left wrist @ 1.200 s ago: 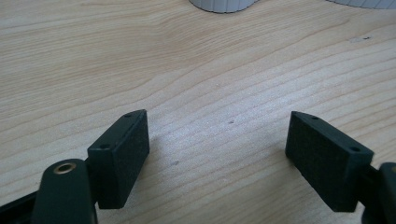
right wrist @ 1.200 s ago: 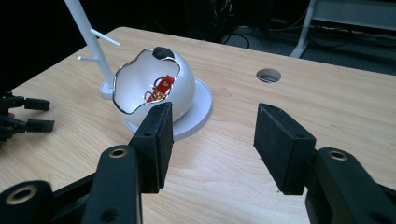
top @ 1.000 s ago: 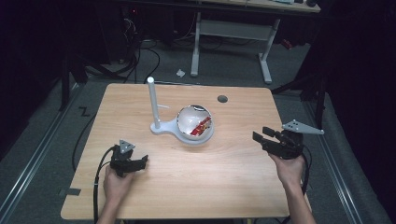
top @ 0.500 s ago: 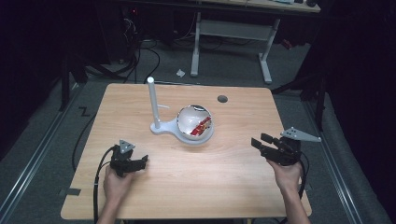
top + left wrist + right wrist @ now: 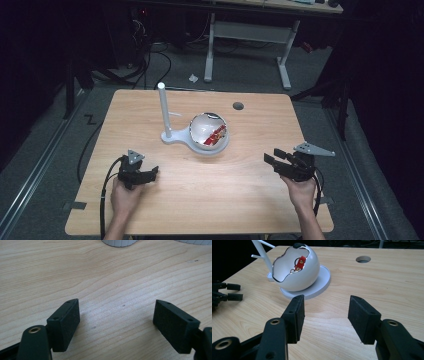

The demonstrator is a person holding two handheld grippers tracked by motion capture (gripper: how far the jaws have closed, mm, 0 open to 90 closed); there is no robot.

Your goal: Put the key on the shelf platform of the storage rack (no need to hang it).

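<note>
A white egg-shaped shell (image 5: 207,132) (image 5: 295,270) with a jagged opening stands on a round white base, with a small red item (image 5: 217,133) (image 5: 300,261) inside it. A white upright post (image 5: 163,110) rises from the base's left side. My left gripper (image 5: 150,174) (image 5: 116,322) rests low over the table's front left, open, with bare wood between its jaws. My right gripper (image 5: 272,161) (image 5: 325,315) hovers at the front right, open and empty, and points toward the shell.
The wooden table (image 5: 240,200) has a round cable hole (image 5: 238,106) (image 5: 363,259) near its far edge. Cables trail from both grippers over the front edge. Beyond the table stand a white desk frame (image 5: 250,35) and floor cables.
My right gripper has moved down and toward the front edge of the table. The left gripper has stayed in place.
</note>
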